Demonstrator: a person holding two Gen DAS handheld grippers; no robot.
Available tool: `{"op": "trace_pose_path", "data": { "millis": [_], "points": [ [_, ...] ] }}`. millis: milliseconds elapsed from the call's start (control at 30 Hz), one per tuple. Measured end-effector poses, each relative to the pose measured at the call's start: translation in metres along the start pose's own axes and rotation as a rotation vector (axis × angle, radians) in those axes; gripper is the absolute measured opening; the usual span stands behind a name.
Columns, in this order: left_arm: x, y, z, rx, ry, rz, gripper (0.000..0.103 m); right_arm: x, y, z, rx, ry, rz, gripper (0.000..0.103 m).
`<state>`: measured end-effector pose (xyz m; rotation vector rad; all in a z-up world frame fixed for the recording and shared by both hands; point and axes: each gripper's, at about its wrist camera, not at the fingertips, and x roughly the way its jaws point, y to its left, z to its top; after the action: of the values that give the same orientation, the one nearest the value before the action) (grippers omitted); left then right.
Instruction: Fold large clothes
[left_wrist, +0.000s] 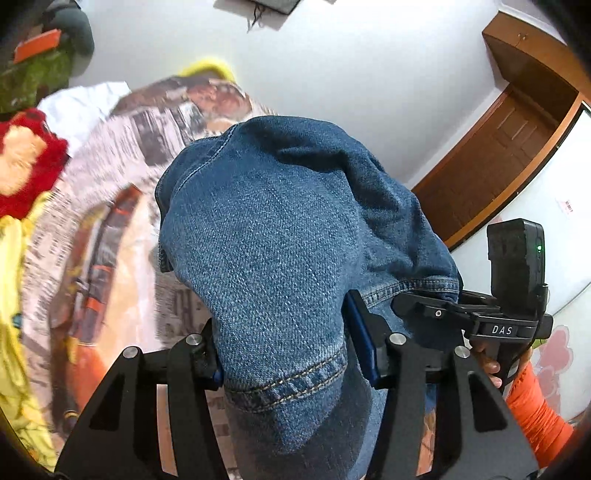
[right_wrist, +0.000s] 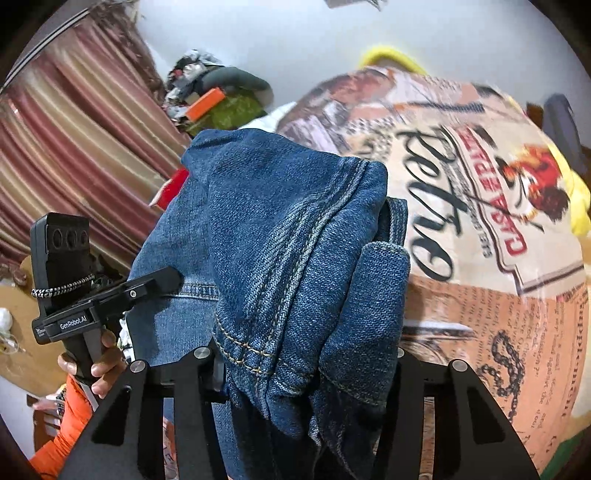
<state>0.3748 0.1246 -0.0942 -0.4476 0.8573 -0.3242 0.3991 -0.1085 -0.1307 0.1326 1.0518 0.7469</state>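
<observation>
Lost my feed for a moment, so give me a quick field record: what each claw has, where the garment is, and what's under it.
garment: blue jeans, bunched, lifted off the bed
left claw: shut on jeans, at a stitched hem
right claw: shut on jeans, on thick bunched folds
surface below: printed bedsheet
nearby: red plush toy, yellow cloth, curtain, wooden door
fold status: not yet laid flat

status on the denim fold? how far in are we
Done: nothing looks folded yet; the denim garment is bunched and lifted above the printed bedspread. In hand: the left gripper and right gripper are each shut on a stitched edge of it. Left: lay it flat on the bedspread, make the folds, set it down. Early stage, as far as these views show.
</observation>
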Motion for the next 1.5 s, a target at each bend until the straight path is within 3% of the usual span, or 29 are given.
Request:
{"op": "trace_pose_path", "data": {
  "millis": [233,433,633,833,967,1133,1333,1500],
  "points": [
    [-0.046,0.036,0.0,0.0,-0.041,0.056,0.054,0.016,0.047,0.005,-0.025,0.0,0.031,0.047],
    [-0.057,0.08,-0.016,-0.06,-0.034,0.11,0.054,0.061,0.07,0.0,-0.008,0.047,0.059,0.047],
    [-0.039,0.131,-0.034,-0.116,0.034,0.173,0.054,0.133,0.066,-0.017,0.071,0.152,0.096,0.047],
    [0.006,0.179,-0.056,-0.182,0.112,0.19,0.054,0.187,0.052,-0.024,0.074,0.234,0.057,0.047],
    [0.027,0.201,-0.069,-0.232,0.126,0.188,0.064,0.201,0.047,-0.023,0.054,0.26,0.054,0.05],
    [0.024,0.2,-0.076,-0.202,0.127,0.232,0.071,0.206,0.046,-0.022,0.015,0.263,0.033,0.059],
    [-0.013,0.162,-0.084,-0.043,0.09,0.402,0.071,0.186,0.059,-0.035,-0.105,0.25,-0.057,0.076],
    [-0.033,0.135,-0.108,0.036,0.094,0.42,0.071,0.161,0.056,-0.053,-0.144,0.241,-0.058,0.077]
  ]
}}
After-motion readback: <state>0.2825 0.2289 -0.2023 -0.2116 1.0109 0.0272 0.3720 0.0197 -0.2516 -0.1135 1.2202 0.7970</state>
